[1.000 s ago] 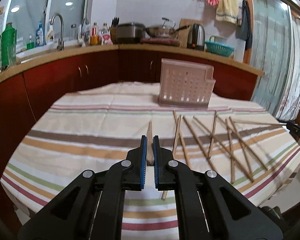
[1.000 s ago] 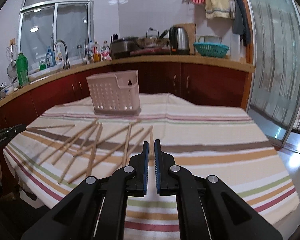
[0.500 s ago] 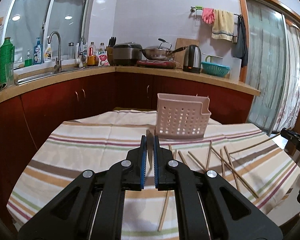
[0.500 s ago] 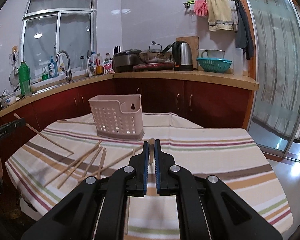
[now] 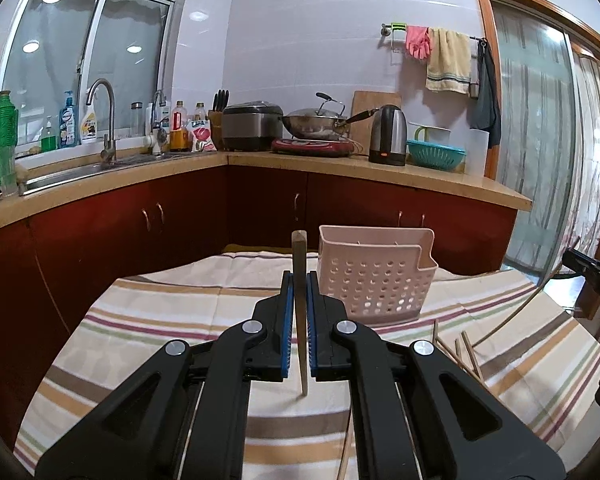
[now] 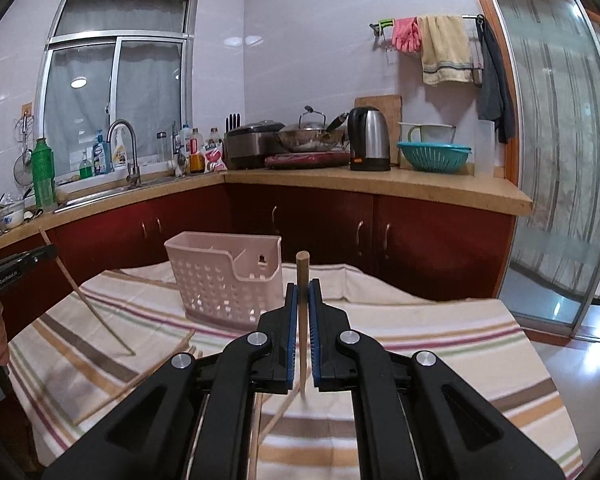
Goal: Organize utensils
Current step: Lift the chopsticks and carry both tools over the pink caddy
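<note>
Above the striped tablecloth [image 5: 160, 312], the left gripper [image 5: 299, 292] and right gripper [image 6: 303, 300] are each pinching one chopstick [image 5: 299, 264] (both upright), near the pink basket [image 5: 374, 280] by the far edge.

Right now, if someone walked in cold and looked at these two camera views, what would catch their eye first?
Probably the two grippers: the left gripper and the right gripper are each shut on a single wooden chopstick, raised above the striped tablecloth. Just beyond them stands the pink perforated utensil basket, and more loose chopsticks lie scattered on the cloth in front of it.
</note>
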`<control>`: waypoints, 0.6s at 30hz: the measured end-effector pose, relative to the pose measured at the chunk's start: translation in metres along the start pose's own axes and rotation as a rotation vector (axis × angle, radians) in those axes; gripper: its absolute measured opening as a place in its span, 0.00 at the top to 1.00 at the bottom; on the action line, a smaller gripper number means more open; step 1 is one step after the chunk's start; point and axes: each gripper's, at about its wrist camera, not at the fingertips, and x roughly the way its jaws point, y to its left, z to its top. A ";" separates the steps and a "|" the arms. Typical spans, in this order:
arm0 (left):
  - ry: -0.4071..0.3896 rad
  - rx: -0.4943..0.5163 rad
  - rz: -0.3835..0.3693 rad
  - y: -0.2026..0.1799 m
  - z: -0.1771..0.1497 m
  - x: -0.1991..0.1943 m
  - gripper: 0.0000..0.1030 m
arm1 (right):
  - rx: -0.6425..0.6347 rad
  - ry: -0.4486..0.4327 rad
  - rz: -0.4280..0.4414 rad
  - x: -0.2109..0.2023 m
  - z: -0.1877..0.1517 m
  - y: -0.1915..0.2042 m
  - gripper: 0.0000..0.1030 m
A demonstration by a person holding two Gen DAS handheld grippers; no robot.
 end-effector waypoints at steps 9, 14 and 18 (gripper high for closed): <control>-0.003 -0.009 -0.016 0.000 0.012 0.023 0.94 | -0.008 -0.033 -0.006 0.025 0.011 0.002 0.94; 0.001 -0.020 -0.037 -0.001 0.019 0.032 0.94 | 0.013 -0.030 -0.002 0.031 0.018 -0.002 0.94; -0.012 -0.037 -0.071 -0.002 0.035 0.033 0.94 | 0.015 -0.057 0.018 0.026 0.033 -0.001 0.94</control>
